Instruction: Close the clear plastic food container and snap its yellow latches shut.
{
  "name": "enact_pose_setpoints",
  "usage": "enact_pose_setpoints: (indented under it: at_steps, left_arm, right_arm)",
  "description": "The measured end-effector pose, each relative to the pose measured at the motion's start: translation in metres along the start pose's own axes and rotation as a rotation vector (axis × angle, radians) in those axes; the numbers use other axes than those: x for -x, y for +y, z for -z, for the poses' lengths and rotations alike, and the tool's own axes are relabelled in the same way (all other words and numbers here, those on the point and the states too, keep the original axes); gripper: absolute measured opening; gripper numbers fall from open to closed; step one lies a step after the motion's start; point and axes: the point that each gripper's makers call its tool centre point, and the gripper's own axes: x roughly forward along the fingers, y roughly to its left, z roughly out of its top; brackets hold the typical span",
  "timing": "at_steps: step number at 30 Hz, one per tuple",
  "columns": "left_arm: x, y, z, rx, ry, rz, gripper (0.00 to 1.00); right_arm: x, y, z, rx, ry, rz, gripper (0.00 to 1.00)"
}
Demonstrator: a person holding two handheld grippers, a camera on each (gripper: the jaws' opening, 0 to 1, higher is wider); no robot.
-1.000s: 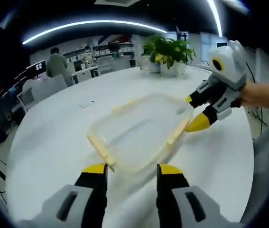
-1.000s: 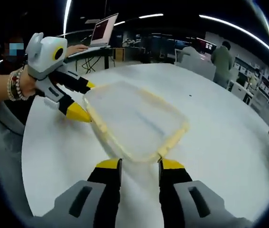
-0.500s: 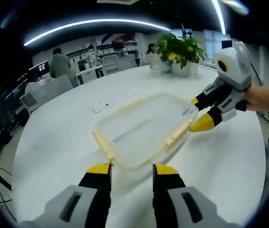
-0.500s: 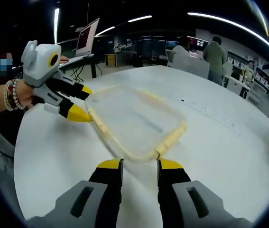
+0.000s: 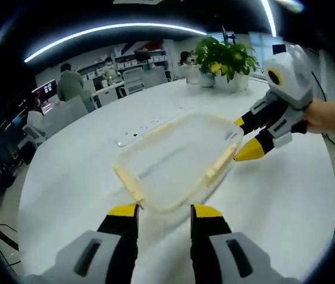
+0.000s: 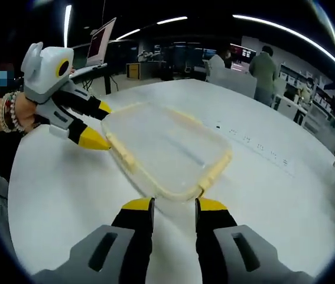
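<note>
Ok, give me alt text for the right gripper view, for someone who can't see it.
A clear plastic container with yellow latches sits on a round white table, just beyond the right gripper, whose yellow-tipped jaws stand apart. The left gripper, held in a hand wearing bead bracelets, meets the container's far side. Office desks and people fill the background.

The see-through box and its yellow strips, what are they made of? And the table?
The box looks like clear, slightly frosted plastic: the white table shows through it. Its latches seem to be pale yellow, opaque plastic. The table is smooth and matte white, maybe laminate; hard to say.
</note>
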Motion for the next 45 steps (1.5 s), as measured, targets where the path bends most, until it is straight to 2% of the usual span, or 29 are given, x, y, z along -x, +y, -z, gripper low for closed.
enact_pose_setpoints:
  at_steps: [3, 5, 6, 8, 10, 13, 14, 15, 17, 19, 22, 24, 26, 29, 31, 32, 34, 36, 38, 41, 44, 45]
  left_arm:
    - [0.004, -0.003, -0.001, -0.009, -0.002, 0.002, 0.29]
    - [0.007, -0.003, 0.004, -0.049, 0.017, -0.005, 0.31]
    - [0.01, -0.003, 0.008, -0.067, 0.038, -0.009, 0.34]
    - [0.015, -0.005, 0.008, -0.065, 0.032, -0.007, 0.42]
    - [0.024, -0.004, 0.003, -0.036, -0.001, -0.007, 0.46]
    - [0.041, -0.006, -0.014, 0.13, -0.097, -0.004, 0.56]
    - [0.043, -0.007, -0.016, 0.14, -0.107, 0.0, 0.63]
    - [0.05, -0.008, -0.024, 0.153, -0.147, 0.001, 0.68]
    - [0.065, -0.009, -0.034, 0.109, -0.204, -0.015, 0.68]
    - [0.077, -0.013, -0.039, 0.107, -0.239, -0.016, 0.74]
    - [0.095, -0.023, -0.054, 0.139, -0.349, 0.009, 1.0]
    - [0.108, -0.037, -0.056, 0.14, -0.395, 0.076, 0.99]
    - [0.117, -0.042, -0.046, 0.156, -0.349, 0.084, 0.99]
    - [0.137, -0.046, -0.04, 0.185, -0.334, 0.088, 0.99]
    - [0.147, -0.045, -0.034, 0.212, -0.315, 0.079, 0.99]
    - [0.157, -0.041, -0.03, 0.219, -0.303, 0.062, 0.99]
    - [0.171, -0.038, -0.028, 0.221, -0.305, 0.041, 0.99]
    - [0.195, -0.032, -0.027, 0.249, -0.328, -0.002, 0.99]
    - [0.22, -0.028, -0.029, 0.283, -0.378, -0.036, 0.99]
    - [0.255, -0.023, -0.018, 0.296, -0.411, -0.1, 0.99]
    - [0.282, -0.021, -0.003, 0.312, -0.426, -0.156, 0.99]
    - [0.293, -0.023, 0.002, 0.324, -0.445, -0.173, 0.99]
  right_arm:
    - [0.002, 0.0, 0.0, 0.0, -0.003, -0.011, 0.25]
    - [0.006, -0.001, 0.002, -0.021, 0.001, -0.017, 0.26]
    - [0.01, -0.002, 0.003, -0.033, -0.002, -0.019, 0.27]
    - [0.021, -0.004, 0.001, -0.053, -0.017, -0.019, 0.29]
    - [0.03, -0.005, -0.002, -0.07, -0.041, -0.02, 0.29]
    - [0.046, -0.008, -0.008, -0.093, -0.074, -0.011, 0.33]
    - [0.053, -0.008, -0.01, -0.1, -0.086, -0.005, 0.36]
    - [0.059, -0.008, -0.013, -0.104, -0.099, 0.0, 0.39]
    - [0.073, -0.005, -0.02, -0.114, -0.148, -0.007, 0.44]
    - [0.086, -0.001, -0.025, -0.12, -0.187, -0.012, 0.47]
    - [0.104, 0.005, -0.037, -0.096, -0.285, -0.013, 0.57]
    - [0.113, 0.009, -0.036, -0.076, -0.306, -0.016, 0.72]
    - [0.122, 0.014, -0.035, -0.066, -0.318, -0.02, 0.87]
    - [0.134, 0.016, -0.032, -0.061, -0.317, -0.008, 0.95]
    - [0.146, 0.019, -0.031, -0.061, -0.34, 0.0, 0.99]
    - [0.154, 0.02, -0.033, -0.054, -0.37, 0.01, 1.0]
    - [0.165, 0.021, -0.03, -0.052, -0.379, 0.018, 1.0]
    - [0.181, 0.025, -0.027, -0.065, -0.395, 0.015, 1.0]
    - [0.193, 0.028, -0.025, -0.072, -0.398, 0.019, 1.0]
    - [0.218, 0.034, -0.018, -0.111, -0.423, 0.046, 1.0]
    - [0.237, 0.045, -0.006, -0.156, -0.427, 0.033, 1.0]
    - [0.245, 0.048, -0.004, -0.166, -0.456, 0.042, 1.0]
